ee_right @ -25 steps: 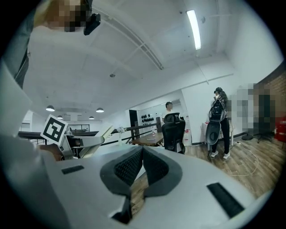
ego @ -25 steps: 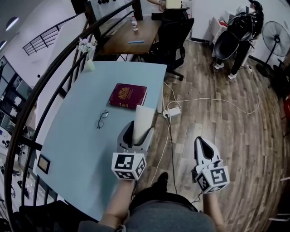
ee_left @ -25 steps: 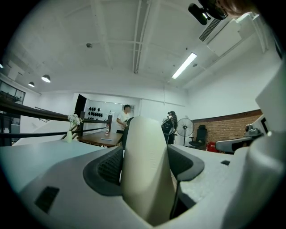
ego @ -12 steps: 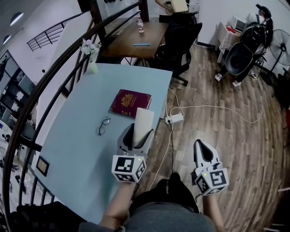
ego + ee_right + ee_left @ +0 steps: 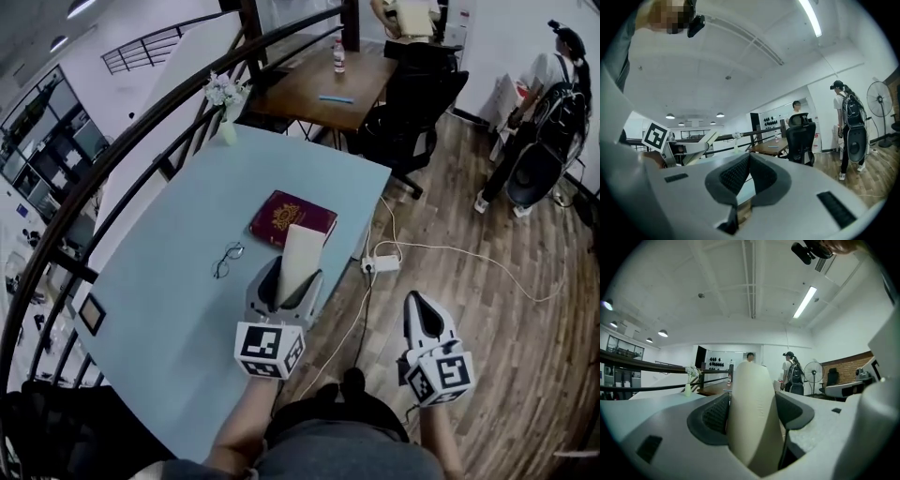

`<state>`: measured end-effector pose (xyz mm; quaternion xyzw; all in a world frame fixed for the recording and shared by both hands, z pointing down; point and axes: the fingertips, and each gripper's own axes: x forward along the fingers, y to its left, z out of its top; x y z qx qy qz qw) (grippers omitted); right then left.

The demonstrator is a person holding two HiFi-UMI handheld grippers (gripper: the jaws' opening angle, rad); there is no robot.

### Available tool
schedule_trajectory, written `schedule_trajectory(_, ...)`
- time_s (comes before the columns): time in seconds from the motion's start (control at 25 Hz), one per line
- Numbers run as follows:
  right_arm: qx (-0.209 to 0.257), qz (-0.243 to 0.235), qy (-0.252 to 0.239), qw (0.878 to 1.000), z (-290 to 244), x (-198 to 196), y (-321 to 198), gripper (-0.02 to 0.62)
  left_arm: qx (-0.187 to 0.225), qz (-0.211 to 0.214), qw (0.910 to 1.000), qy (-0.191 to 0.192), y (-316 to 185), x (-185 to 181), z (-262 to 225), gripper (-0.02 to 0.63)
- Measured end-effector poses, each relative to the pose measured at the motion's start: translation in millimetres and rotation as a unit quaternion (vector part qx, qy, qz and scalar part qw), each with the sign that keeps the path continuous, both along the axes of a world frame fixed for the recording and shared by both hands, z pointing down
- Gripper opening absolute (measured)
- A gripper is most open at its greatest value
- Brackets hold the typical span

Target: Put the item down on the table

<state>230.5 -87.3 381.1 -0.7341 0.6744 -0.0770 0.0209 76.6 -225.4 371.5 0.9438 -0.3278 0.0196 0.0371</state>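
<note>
My left gripper is shut on a flat cream-coloured item that stands upright between its jaws, above the near right part of the pale blue table. In the left gripper view the cream item fills the gap between the dark pads. My right gripper hangs over the wooden floor to the right of the table, shut with nothing in it; its pads meet in the right gripper view.
A dark red book and a pair of glasses lie on the table beyond the left gripper. A vase of flowers stands at the far corner. A curved railing runs along the left. A power strip and cable lie on the floor.
The head view has shifted, so the table and book now sit further right and up. Both grippers keep their places and the left one still holds the cream item.
</note>
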Motion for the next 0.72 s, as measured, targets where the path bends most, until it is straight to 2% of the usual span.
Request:
schedule_trajectory(0.32, 0.001, -0.093, -0.006, 0.996, -0.4, 5.5, -50.5, 0.003, 0.002, -0.088, 0.996, -0.014, -20.0, -11.4, 0.2, 0.308)
schedule_trajectory(0.72, -0.01, -0.198, -0.026, 0.98, 11.3, -12.5, -95.6, 0.003, -0.013, -0.179, 0.983, -0.039, -25.4, -35.4, 13.9, 0.308)
